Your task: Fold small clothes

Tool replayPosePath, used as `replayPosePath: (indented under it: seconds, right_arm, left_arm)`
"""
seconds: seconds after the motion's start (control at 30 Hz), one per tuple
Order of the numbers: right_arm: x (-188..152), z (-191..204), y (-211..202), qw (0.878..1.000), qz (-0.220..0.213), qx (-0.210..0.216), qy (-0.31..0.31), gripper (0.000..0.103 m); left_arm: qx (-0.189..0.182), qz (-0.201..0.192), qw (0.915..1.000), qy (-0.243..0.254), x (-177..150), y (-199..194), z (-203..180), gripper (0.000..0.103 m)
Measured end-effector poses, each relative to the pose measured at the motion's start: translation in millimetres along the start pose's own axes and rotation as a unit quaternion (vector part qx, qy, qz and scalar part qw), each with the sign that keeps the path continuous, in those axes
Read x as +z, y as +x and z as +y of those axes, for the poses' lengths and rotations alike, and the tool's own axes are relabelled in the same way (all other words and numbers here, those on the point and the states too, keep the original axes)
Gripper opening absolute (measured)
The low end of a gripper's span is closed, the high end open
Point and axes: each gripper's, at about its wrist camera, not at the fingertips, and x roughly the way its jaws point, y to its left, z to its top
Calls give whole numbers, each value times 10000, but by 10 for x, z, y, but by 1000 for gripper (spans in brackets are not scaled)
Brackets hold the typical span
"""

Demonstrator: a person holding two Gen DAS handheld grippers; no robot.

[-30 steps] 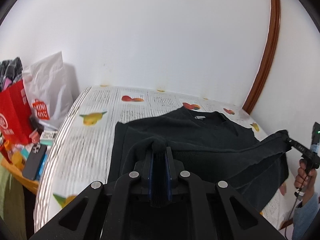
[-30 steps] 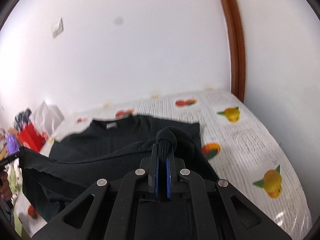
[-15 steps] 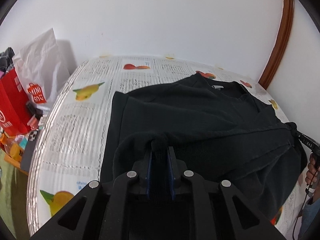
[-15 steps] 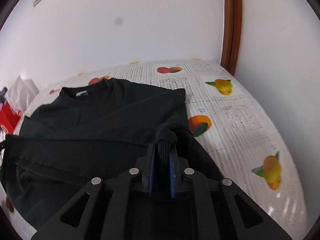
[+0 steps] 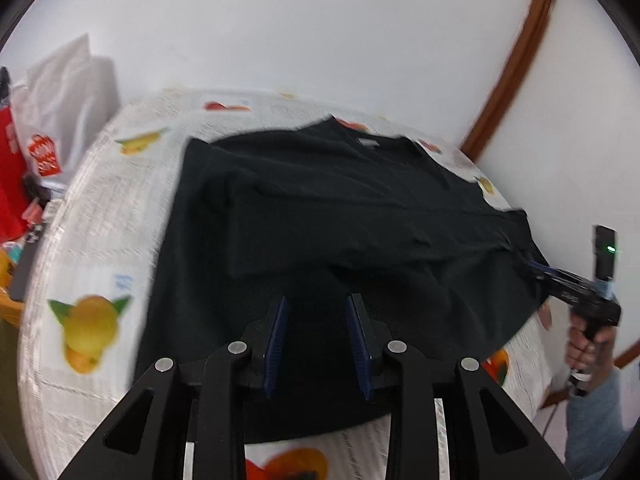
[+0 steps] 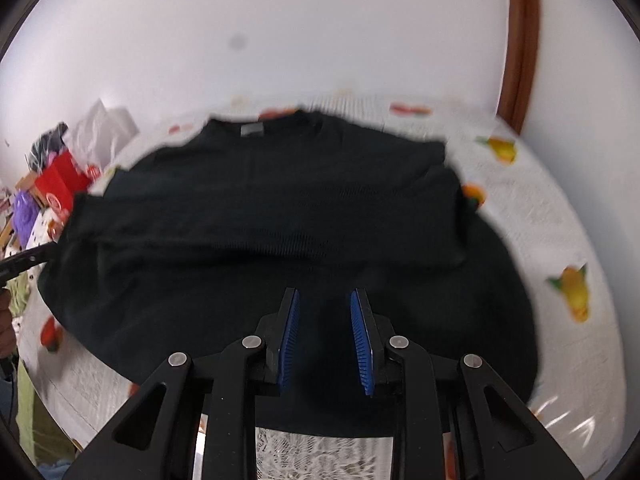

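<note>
A black sweater (image 5: 340,208) (image 6: 280,200) lies on the fruit-printed tablecloth (image 5: 100,240) (image 6: 540,208), collar at the far side and its lower part folded up over the body. My left gripper (image 5: 317,300) hangs low over the near fold. Its jaws are opening, and the blue pads (image 5: 276,336) stand apart without pressing on any cloth. My right gripper (image 6: 325,294) is likewise opening just above the sweater, nothing pinched. In the left wrist view the right gripper (image 5: 538,272) meets the sweater's right edge, held by a hand (image 5: 588,340). The left gripper (image 6: 28,258) shows at the left edge.
A red bag (image 5: 12,184) and a white bag (image 5: 68,120) stand beyond the table's left end, with more clutter (image 6: 56,184) there. A white wall runs behind the table. A brown door frame (image 5: 516,60) (image 6: 520,40) rises at the back right.
Both grippers were shut on bunched sweater cloth held up off the table. They have sunk toward the table, their jaws have parted, and the cloth now lies folded on the sweater.
</note>
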Motion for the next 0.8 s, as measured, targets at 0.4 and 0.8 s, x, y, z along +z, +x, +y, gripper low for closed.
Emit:
replayPosePath:
  seconds: [0.4, 0.8]
  right_arm:
    - [117, 123, 339, 9985, 269, -472, -75, 25]
    - [825, -79, 663, 9986, -88, -274, 443, 20]
  left_arm:
    - [738, 319, 9947, 641, 202, 560, -341, 29]
    - [815, -5, 9959, 381, 815, 781, -109, 29]
